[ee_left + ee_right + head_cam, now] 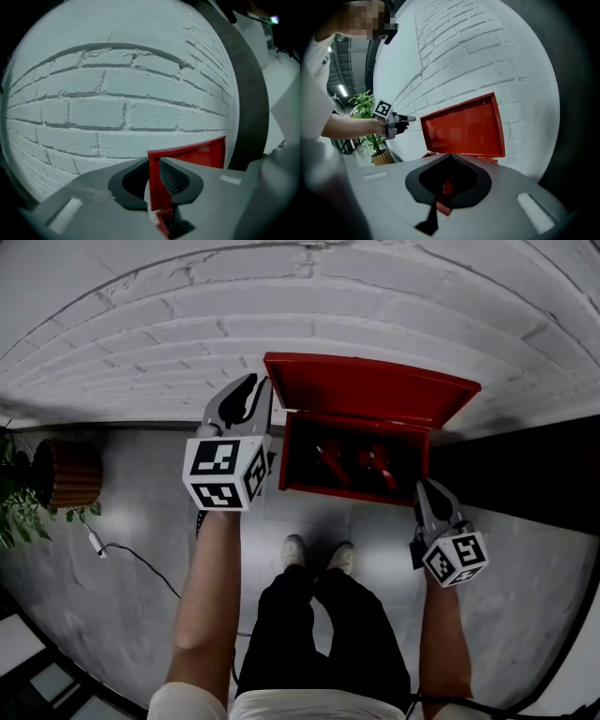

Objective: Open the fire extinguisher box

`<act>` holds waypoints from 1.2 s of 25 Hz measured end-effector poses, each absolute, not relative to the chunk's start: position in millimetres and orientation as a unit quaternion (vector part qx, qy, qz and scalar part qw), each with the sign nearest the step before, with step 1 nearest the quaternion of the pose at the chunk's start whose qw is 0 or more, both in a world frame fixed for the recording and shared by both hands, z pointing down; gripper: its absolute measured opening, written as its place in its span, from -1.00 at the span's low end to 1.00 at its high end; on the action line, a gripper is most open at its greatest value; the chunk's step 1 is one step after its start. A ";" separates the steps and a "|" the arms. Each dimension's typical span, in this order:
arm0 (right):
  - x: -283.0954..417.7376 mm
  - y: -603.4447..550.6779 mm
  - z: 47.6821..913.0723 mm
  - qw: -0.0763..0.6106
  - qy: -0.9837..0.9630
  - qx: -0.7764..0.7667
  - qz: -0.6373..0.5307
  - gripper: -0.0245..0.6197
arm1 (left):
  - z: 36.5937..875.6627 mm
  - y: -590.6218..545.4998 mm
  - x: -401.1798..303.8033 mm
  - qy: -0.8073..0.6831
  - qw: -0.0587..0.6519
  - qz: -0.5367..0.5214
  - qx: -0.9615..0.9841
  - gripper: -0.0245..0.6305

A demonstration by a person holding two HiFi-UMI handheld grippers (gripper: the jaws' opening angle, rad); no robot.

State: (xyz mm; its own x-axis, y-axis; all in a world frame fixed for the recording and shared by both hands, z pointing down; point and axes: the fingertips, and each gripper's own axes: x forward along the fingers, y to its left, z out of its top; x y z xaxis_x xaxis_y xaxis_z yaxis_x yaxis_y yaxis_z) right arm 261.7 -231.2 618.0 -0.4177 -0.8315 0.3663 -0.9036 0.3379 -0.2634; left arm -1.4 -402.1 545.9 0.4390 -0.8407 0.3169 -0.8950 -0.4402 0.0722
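Box point(352, 493) is seen on the floor against the brick wall point(281, 296), lid point(370, 385) raised. Two red extinguishers point(333, 465) inside are shown only in the head view. Grip detail is given only by the left gripper view: the lid's point(187, 154) left edge is clamped between the jaws of the left gripper point(157, 183). In the right gripper view the right gripper point(440, 197) is seen closed and empty, with red box visible through the pad hollow. Left forearm is stretched forward, left gripper point(255, 382) raised at the lid's upper left corner. Right gripper point(427, 488) is held low, near the box's front right corner. A potted plant point(66, 472) is seen at left.
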 end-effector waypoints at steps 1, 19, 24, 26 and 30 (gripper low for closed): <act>261.3 -230.6 614.7 0.082 -0.814 0.533 0.215 -0.91 | 546.5 -390.5 -1.7 -0.515 0.114 0.123 0.841 -0.72; 247.2 -221.3 427.1 0.087 -0.822 0.542 0.148 -0.92 | 416.9 -266.1 20.6 -0.500 0.114 0.147 0.846 -0.91; 248.9 -226.4 364.6 0.077 -0.827 0.544 0.119 -0.92 | 363.6 -264.6 33.1 -0.489 0.083 0.143 0.856 -0.91; 250.9 -226.3 346.1 0.070 -0.828 0.546 0.108 -0.92 | 349.6 -262.5 30.6 -0.488 0.076 0.140 0.858 -0.91; 264.8 -229.3 319.2 0.058 -0.822 0.559 0.093 -0.92 | 326.6 -266.7 20.6 -0.494 0.068 0.136 0.856 -0.91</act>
